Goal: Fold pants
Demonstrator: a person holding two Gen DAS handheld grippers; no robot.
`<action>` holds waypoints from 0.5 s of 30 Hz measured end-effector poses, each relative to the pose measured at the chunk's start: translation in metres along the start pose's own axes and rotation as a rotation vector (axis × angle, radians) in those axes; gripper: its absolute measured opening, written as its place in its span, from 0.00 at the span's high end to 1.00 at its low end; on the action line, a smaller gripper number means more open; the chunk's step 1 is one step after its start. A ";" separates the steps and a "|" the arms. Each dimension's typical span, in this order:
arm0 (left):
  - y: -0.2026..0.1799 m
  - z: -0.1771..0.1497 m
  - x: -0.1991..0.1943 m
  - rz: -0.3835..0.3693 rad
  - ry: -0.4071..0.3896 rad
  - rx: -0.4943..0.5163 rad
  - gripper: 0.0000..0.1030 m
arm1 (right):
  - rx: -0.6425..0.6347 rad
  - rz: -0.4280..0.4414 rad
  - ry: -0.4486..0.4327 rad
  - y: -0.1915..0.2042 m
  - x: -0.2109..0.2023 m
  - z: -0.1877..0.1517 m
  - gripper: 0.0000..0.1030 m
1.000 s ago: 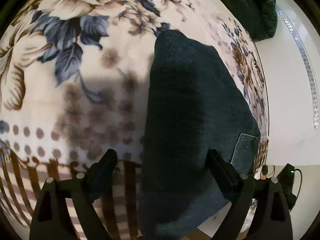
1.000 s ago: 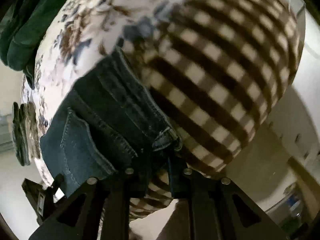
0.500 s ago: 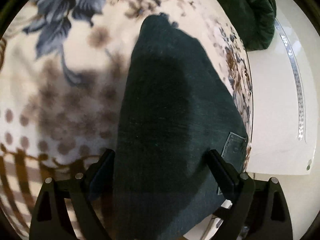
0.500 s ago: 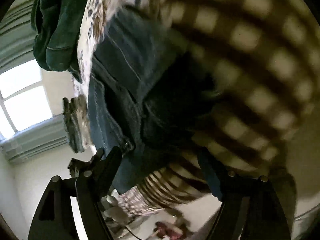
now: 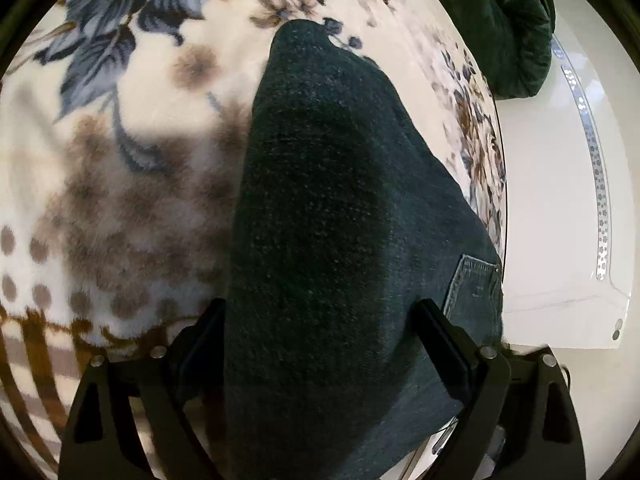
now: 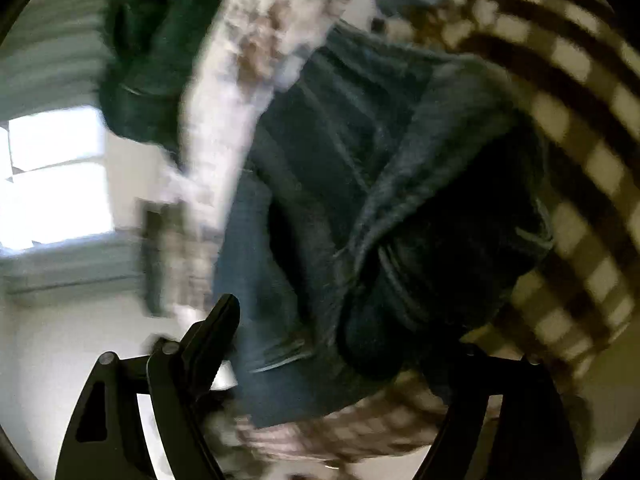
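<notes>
Dark blue jeans [image 5: 328, 240] lie folded in a long narrow shape on a floral blanket [image 5: 132, 152], with a back pocket [image 5: 472, 284] showing at the right edge. My left gripper [image 5: 320, 344] is open and sits low over the near end of the jeans, one finger on each side of the fabric. In the blurred right wrist view the jeans [image 6: 360, 200] are bunched, with the waistband near the lens. My right gripper [image 6: 344, 344] is open, its fingers spread either side of the denim.
A dark green garment [image 5: 504, 20] lies at the far right of the blanket, also in the right wrist view [image 6: 148, 60]. A white surface [image 5: 560, 220] borders the blanket on the right. A bright window [image 6: 56, 176] is at the left. The blanket has a checked border [image 6: 580, 120].
My right gripper opened, let go of the jeans' waistband and swung quickly, blurring its view. My left gripper stayed open and moved closer over the jeans.
</notes>
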State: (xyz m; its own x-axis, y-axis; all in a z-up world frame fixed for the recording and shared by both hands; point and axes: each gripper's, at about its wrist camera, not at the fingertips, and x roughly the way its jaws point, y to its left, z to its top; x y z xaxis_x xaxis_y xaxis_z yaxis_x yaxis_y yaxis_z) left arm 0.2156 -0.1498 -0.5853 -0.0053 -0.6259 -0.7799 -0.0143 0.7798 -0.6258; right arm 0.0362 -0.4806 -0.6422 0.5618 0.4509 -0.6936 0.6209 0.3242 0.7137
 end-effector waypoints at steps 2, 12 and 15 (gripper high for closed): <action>0.000 0.001 0.003 0.004 0.003 0.002 0.10 | 0.051 0.011 0.050 -0.010 0.014 0.003 0.17; 0.007 0.004 0.005 -0.036 0.010 -0.015 0.10 | 0.020 0.104 0.086 0.005 0.025 0.011 0.17; 0.006 0.004 0.005 -0.038 0.009 -0.011 0.10 | 0.063 0.137 0.095 -0.005 0.033 0.015 0.18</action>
State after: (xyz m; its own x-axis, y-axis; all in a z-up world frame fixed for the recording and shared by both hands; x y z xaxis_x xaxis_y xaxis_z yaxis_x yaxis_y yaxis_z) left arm 0.2191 -0.1482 -0.5928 -0.0135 -0.6553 -0.7552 -0.0262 0.7553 -0.6549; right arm 0.0597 -0.4798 -0.6704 0.5907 0.5651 -0.5760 0.5771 0.2031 0.7910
